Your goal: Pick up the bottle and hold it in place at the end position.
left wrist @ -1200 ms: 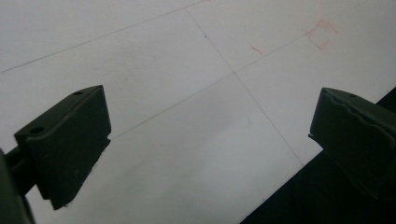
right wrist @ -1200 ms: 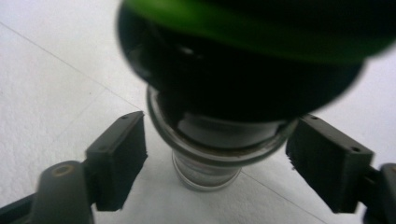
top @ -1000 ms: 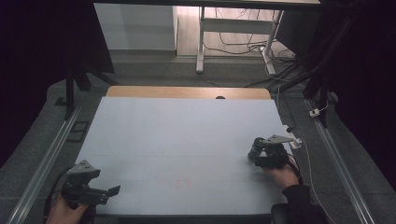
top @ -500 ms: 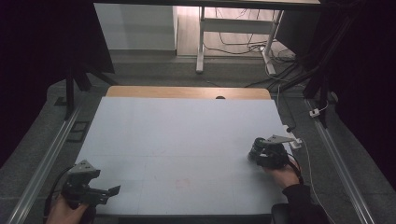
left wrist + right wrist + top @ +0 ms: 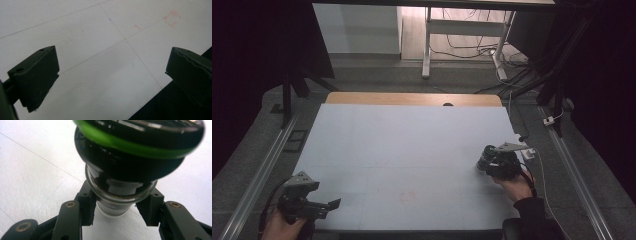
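Observation:
My right gripper (image 5: 490, 163) rests on the white table (image 5: 412, 140) near its right edge, held by a hand in a dark sleeve. It is shut on a small glass jar (image 5: 117, 195) with a black cap and a green ring; the pads (image 5: 88, 206) press on the glass just under the cap. In the high view the jar (image 5: 485, 159) is a dark round shape at the gripper's left end. My left gripper (image 5: 331, 205) sits at the table's front left corner, and in the left gripper view it (image 5: 112, 75) stands wide open over bare table.
A faint red square mark (image 5: 407, 197) lies on the table near the front middle, also seen as the red mark (image 5: 172, 18). A wooden strip (image 5: 412, 98) edges the far side. Metal rails (image 5: 262, 170) run along both sides. A white stand (image 5: 427, 45) and cables lie beyond.

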`<state>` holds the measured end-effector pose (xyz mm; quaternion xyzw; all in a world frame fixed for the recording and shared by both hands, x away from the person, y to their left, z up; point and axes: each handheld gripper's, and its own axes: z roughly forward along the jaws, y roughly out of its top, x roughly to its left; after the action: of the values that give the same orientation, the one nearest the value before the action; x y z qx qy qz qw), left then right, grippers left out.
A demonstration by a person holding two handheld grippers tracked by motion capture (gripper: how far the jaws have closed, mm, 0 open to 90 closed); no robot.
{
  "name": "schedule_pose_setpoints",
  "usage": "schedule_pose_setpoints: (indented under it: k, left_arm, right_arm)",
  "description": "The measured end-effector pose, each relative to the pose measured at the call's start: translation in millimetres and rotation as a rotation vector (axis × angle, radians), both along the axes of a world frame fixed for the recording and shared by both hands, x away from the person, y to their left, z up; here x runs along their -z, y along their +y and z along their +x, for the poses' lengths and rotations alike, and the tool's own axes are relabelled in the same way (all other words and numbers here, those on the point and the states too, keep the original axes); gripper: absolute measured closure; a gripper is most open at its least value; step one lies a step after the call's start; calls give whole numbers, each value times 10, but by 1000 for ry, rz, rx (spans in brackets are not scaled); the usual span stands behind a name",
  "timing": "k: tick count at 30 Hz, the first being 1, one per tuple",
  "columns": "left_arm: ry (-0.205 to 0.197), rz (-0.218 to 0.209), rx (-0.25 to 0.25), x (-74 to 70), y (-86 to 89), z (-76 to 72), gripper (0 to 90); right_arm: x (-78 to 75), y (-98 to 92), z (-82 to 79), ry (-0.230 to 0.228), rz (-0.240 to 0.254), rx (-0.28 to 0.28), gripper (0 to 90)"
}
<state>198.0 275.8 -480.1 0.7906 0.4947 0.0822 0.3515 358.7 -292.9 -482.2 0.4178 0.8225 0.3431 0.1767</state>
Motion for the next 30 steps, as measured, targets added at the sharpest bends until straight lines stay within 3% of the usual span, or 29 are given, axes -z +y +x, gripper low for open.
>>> schedule_pose_setpoints:
  k: [6, 15, 21, 30]
  left_arm:
    - [1, -2, -2, 1, 3, 2, 0]
    - [1, 0, -5, 0, 2, 2, 0]
    - [1, -3, -5, 1, 7, 5, 0]
    - [2, -5, -7, 1, 7, 5, 0]
  right_arm:
    - [-61, 39, 19, 14, 24, 13, 528]
    - [-146, 160, 20, -14, -2, -13, 527]
    - [-173, 252, 42, -11, 10, -34, 528]
    - [-229, 410, 106, -12, 53, -21, 527]
